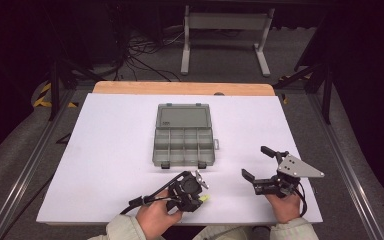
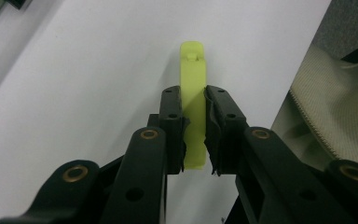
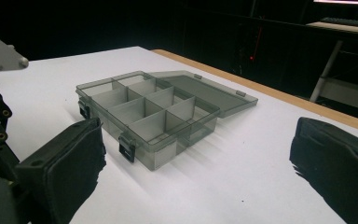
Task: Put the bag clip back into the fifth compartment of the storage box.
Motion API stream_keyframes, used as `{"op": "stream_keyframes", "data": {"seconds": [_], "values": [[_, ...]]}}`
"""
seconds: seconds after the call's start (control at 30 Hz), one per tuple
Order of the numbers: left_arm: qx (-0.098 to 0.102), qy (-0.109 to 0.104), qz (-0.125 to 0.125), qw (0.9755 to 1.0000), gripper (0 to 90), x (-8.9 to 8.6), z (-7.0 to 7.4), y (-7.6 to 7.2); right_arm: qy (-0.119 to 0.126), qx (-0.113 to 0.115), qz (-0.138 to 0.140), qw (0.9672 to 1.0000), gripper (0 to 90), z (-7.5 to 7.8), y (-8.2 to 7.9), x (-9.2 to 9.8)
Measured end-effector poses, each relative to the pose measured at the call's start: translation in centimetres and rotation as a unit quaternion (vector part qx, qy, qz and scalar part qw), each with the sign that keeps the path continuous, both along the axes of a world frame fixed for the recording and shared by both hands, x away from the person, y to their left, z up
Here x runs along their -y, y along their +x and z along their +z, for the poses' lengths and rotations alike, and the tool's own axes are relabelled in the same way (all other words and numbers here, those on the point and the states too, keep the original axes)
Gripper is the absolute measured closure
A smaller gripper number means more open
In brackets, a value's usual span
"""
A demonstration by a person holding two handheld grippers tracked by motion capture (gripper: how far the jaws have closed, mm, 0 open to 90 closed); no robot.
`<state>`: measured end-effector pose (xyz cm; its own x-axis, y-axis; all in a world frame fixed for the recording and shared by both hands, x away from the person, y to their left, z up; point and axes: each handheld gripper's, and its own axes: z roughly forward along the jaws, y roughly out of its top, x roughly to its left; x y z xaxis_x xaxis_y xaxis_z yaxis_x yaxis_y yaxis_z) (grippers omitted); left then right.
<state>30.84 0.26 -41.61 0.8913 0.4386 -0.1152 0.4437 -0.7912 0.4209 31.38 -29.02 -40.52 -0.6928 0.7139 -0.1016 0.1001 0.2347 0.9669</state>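
1. Grey compartment box (image 1: 184,142) near the middle of the white surface (image 1: 110,150), lid (image 1: 183,118) swung open flat toward the far edge, divided tray nearer the person; compartments look bare in the right gripper view (image 3: 154,116).
2. Yellow-green plastic clip (image 2: 193,98), clamped between the jaws of the left gripper (image 2: 195,100), tip sticking out past the jaw ends over the white surface.
3. Left gripper (image 1: 192,187) low at the near edge, just in front of the box's near side, gripped by the left hand (image 1: 155,215); speck of yellow-green at its tip (image 1: 205,198).
4. Right gripper (image 1: 255,162) near the right of the box, held by the right hand (image 1: 285,205), jaws wide apart, nothing between them.
5. Grey three-cornered plate (image 1: 297,167) on top of the right gripper.
6. Beige sleeve (image 2: 340,107) at the right edge of the left gripper view.
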Motion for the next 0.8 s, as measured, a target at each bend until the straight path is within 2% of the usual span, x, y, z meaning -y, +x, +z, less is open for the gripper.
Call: {"op": "stream_keyframes", "data": {"seconds": [0.23,0.8], "values": [[0.009,-0.014,-0.002,0.9999,78.0,-0.6,1.4,0.0,0.000,0.000,-0.001,1.0000,3.0,0.0,0.0,0.0],[0.023,-0.051,0.024,0.9981,78.0,-3.6,4.9,1.0,0.000,0.000,-0.001,1.0000,3.1,0.0,0.0,-0.1]]}}
